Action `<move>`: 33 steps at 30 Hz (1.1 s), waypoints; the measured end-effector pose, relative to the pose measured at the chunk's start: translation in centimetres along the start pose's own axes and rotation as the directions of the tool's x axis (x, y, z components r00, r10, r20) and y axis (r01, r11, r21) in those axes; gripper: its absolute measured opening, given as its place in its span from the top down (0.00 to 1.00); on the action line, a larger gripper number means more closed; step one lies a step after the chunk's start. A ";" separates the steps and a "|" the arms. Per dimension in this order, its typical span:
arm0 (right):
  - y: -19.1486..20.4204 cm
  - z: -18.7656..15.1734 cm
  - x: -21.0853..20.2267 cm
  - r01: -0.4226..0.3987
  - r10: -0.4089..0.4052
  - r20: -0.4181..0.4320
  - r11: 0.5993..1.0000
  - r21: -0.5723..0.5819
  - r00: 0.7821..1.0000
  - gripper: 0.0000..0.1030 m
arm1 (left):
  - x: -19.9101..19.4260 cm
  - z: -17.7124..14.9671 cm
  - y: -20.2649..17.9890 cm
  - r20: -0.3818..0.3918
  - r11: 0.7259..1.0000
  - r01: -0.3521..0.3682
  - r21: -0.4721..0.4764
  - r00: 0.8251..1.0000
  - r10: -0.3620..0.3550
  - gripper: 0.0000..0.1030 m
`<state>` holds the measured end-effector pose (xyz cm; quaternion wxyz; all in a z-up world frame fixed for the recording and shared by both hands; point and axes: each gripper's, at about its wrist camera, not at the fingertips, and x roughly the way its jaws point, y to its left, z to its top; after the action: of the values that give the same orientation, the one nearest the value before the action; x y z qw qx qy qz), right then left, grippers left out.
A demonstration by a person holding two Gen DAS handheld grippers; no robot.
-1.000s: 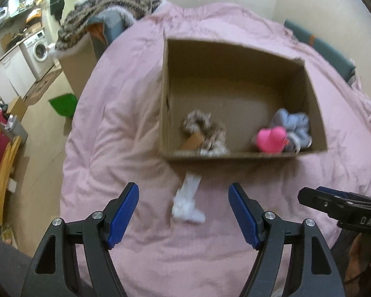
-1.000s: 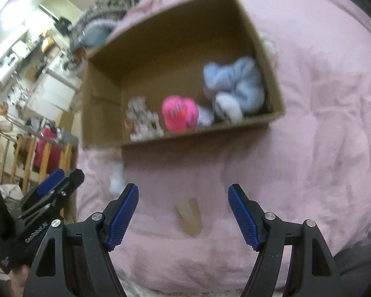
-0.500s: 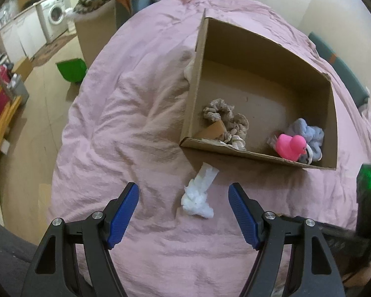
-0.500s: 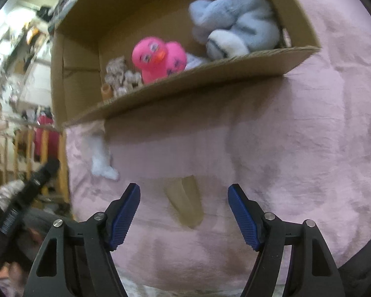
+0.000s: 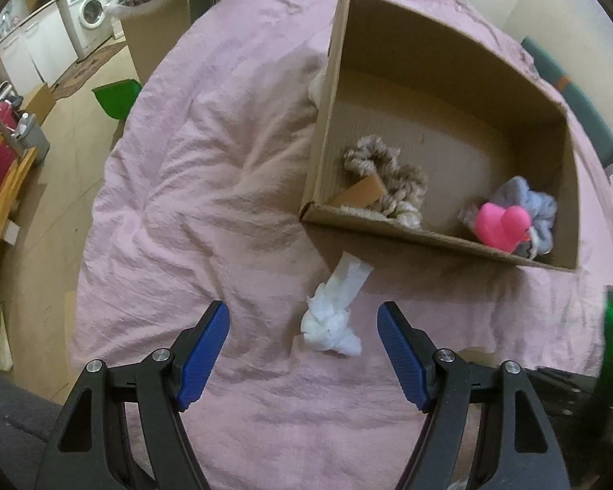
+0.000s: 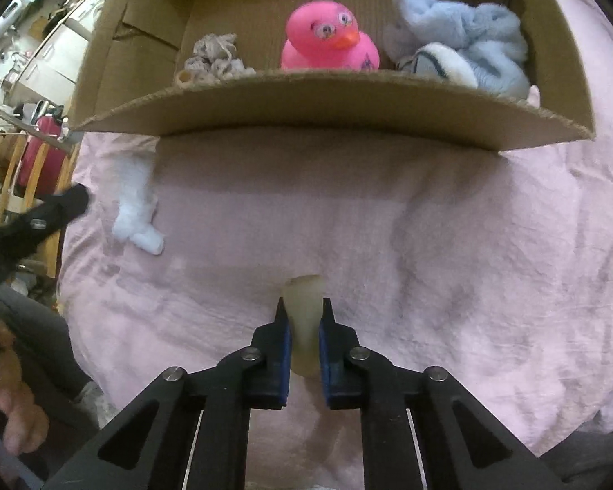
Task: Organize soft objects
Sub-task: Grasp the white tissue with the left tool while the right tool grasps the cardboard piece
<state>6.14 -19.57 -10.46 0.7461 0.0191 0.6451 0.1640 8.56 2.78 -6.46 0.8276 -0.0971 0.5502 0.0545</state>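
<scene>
A cardboard box [image 5: 429,241] lies on a pink blanket [image 5: 208,188]. It holds a beige knitted scrunchie [image 5: 388,175], a pink duck [image 5: 500,224] and a light blue fluffy cloth [image 5: 539,208]; these show in the right wrist view too: the duck [image 6: 329,41], the cloth [image 6: 466,32]. A white crumpled tissue [image 5: 333,318] lies in front of the box, between the open jaws of my left gripper [image 5: 304,347]. My right gripper [image 6: 303,326] is shut on a small beige soft piece [image 6: 304,306] on the blanket.
Beyond the bed's left edge are a green dustpan [image 5: 116,96], a washing machine [image 5: 90,12], a wooden chair [image 5: 0,188] and a cardboard crate [image 5: 155,28]. The left gripper's arm [image 6: 32,220] shows at the left of the right wrist view.
My right gripper has moved down and closed on the beige piece. My left gripper has come closer to the white tissue and stays open.
</scene>
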 end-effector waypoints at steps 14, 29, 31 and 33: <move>-3.4 0.3 -5.2 -0.106 0.088 0.157 0.988 0.110 0.984 0.88 | 3.9 1.0 -1.1 -0.060 0.999 0.015 0.029 0.998 -0.013 0.30; -3.1 0.8 -5.2 -0.112 0.091 0.171 0.987 0.115 0.981 0.88 | 6.8 1.3 -1.5 -0.097 0.998 0.006 0.058 0.995 0.000 0.84; -3.0 0.8 -5.2 -0.109 0.088 0.172 0.988 0.112 0.981 0.88 | 6.4 1.2 -1.4 -0.094 0.998 0.011 0.054 0.996 -0.006 0.88; -2.8 0.8 -5.1 -0.106 0.087 0.172 0.988 0.108 0.981 0.88 | 5.8 1.1 -0.7 -0.101 0.999 0.044 0.028 0.994 -0.041 0.89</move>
<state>6.92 -23.43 -6.14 0.7861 0.1077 0.5873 0.1597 11.95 2.19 -11.36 0.8013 -0.0987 0.5896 0.0236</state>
